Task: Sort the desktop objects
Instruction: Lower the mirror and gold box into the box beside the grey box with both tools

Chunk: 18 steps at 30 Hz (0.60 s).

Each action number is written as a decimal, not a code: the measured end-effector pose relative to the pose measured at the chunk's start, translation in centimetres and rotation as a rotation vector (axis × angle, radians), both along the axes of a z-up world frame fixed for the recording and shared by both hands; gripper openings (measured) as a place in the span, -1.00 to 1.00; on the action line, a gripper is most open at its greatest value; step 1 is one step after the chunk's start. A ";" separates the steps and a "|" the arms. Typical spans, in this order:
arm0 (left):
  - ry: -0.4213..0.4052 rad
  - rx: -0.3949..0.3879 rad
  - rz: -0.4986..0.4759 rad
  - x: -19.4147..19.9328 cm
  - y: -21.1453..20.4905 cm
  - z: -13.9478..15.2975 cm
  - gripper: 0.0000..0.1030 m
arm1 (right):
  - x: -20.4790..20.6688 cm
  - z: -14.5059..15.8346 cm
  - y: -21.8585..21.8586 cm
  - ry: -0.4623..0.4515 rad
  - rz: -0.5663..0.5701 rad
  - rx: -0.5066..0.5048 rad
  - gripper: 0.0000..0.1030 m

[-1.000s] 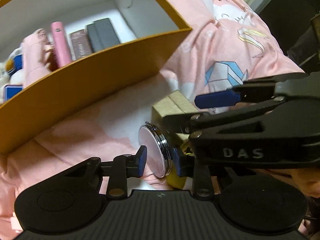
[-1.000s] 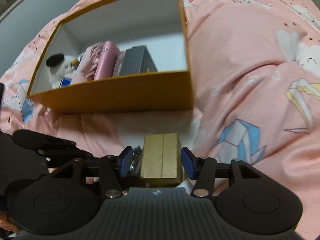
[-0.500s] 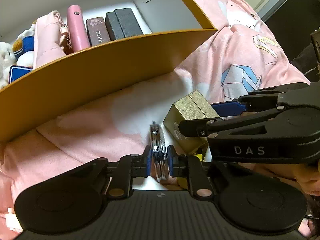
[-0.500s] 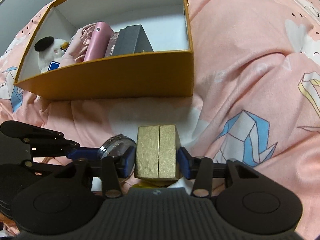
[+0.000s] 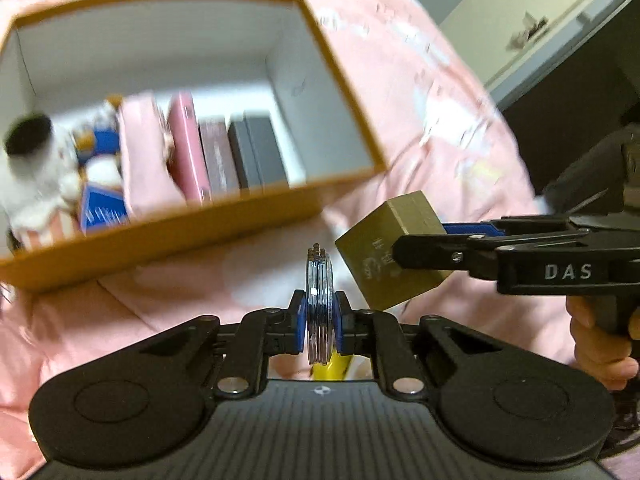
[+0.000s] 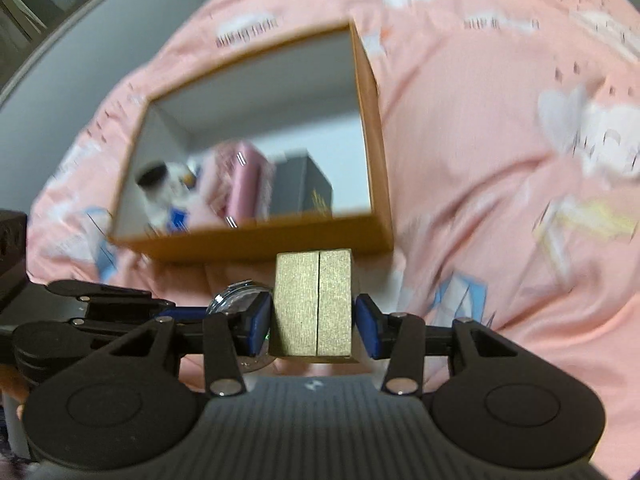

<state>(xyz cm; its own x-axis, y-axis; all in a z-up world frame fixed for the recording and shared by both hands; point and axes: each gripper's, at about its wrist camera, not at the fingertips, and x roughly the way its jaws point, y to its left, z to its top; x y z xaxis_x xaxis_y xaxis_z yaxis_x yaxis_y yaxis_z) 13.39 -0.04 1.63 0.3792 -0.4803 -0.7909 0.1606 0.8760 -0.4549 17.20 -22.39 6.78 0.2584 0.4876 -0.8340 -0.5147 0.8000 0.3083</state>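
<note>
**Both grippers loaded in front of the orange box**

While the pink printed bedspread [image 5: 420, 92] fills the background of both views, the left gripper [image 5: 319, 322] sits at lower centre of the left wrist view, its jaws closing, with the blue pads [image 5: 301, 322] pressed on either face of a round, silver-rimmed glass disc [image 5: 319, 280] that stands on edge between them. A bit of something yellow [image 5: 330, 366] shows just below the disc; what it is cannot be told.

To the right of the disc, at mid-right of that view, the right gripper [image 6: 314, 320] holds a gold, brushed-finish rectangular box [image 5: 390, 250] tilted, clear of the bedspread. In the right wrist view the same gold box [image 6: 314, 304] sits at lower centre between the blue pads [image 6: 366, 328], clamped from both sides, a seam running down its middle. The disc [image 6: 236, 300] shows just left of it, held by the left gripper coming in from the left edge. A hand [image 5: 600, 344] grips the right gripper's handle at the right edge of the left wrist view.

The open orange cardboard box with a white interior [image 5: 352, 92] lies in the upper left of the left wrist view and the upper centre of the right wrist view. Inside it, crowded toward the left, are a white plush toy [image 5: 36, 184], a blue item [image 5: 102, 208], pink fabric [image 5: 140, 160], a pink case [image 5: 188, 144], a maroon box [image 5: 218, 152] and a dark grey box [image 5: 258, 150]. The box's right part is bare.
</note>
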 end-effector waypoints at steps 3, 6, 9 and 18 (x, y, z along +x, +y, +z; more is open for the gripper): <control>-0.051 -0.032 0.038 0.4 1.5 2.8 -0.71 | 1.2 3.1 0.3 -0.043 0.004 0.064 -0.07; -0.136 -0.055 0.099 1.3 2.4 4.9 -0.71 | 2.1 5.2 1.7 -0.147 0.006 0.085 -0.07; -0.144 -0.072 0.179 3.5 2.9 5.0 -0.71 | 3.4 4.8 3.3 -0.169 -0.015 0.086 -0.08; -0.044 -0.097 0.184 7.5 2.0 1.2 -0.71 | 6.8 1.1 4.3 -0.116 -0.042 0.026 -0.07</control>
